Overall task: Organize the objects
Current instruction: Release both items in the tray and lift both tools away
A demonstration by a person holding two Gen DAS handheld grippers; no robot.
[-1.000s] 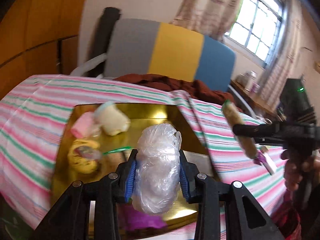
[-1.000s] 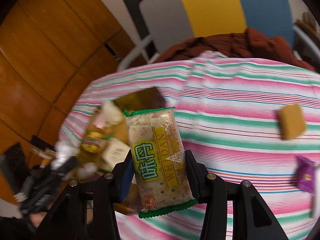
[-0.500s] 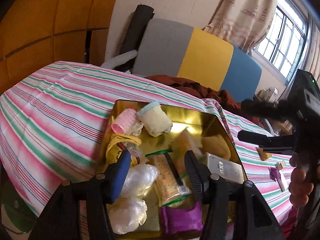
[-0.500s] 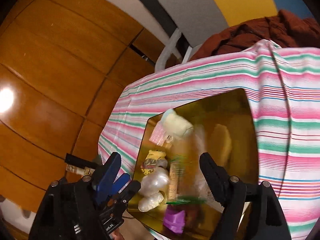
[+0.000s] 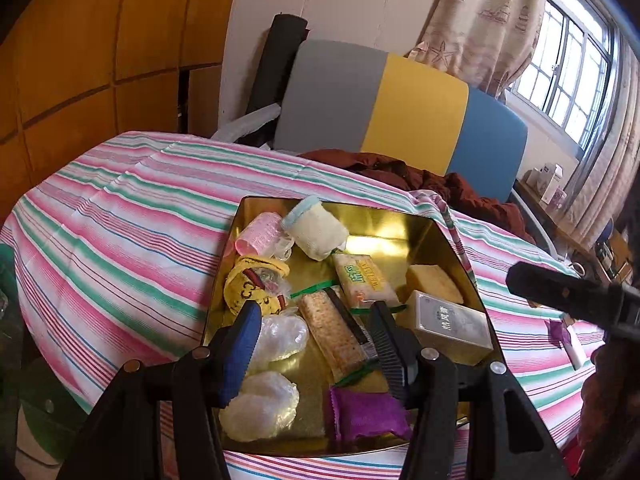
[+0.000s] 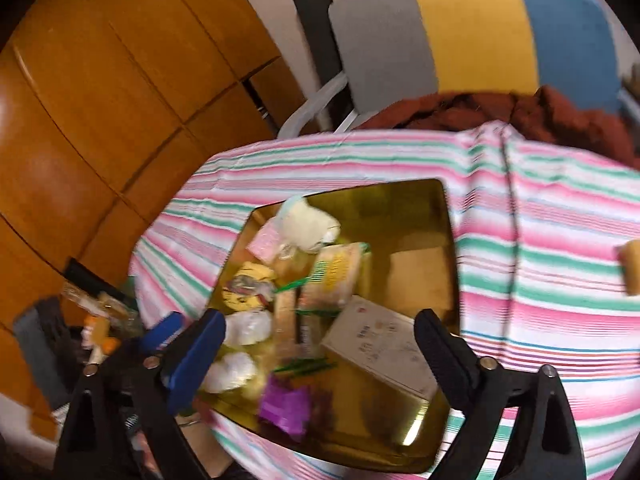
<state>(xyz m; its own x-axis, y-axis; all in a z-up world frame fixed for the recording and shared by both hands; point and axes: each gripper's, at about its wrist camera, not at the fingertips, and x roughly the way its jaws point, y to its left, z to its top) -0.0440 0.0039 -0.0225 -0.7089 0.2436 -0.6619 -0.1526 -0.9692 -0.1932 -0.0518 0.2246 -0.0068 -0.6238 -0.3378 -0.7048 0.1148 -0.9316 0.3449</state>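
Observation:
A gold tray (image 5: 400,216) on the striped cloth holds two clear plastic bags (image 5: 280,338), two cracker packs (image 5: 334,332), a purple packet (image 5: 368,412), a silver box (image 5: 452,322), a yellow block (image 5: 434,282), a pink roll (image 5: 262,234) and a cream towel (image 5: 318,232). My left gripper (image 5: 316,336) hovers open over the tray's near end, holding nothing. Above the same tray (image 6: 448,216), the jaws of my right gripper (image 6: 320,360) are opening wide with nothing between them; the box (image 6: 380,344) and a cracker pack (image 6: 336,268) lie below.
A brown block (image 6: 632,268) and a small purple packet (image 5: 560,332) lie on the cloth right of the tray. Behind the table stand a grey, yellow and blue chair (image 5: 400,112) with a brown garment (image 5: 440,184) and a wooden wall (image 5: 100,40).
The left gripper let go of the clear bag, which now lies in the tray. The right gripper swung over the tray and let go of its cracker pack. Both jaws spread apart.

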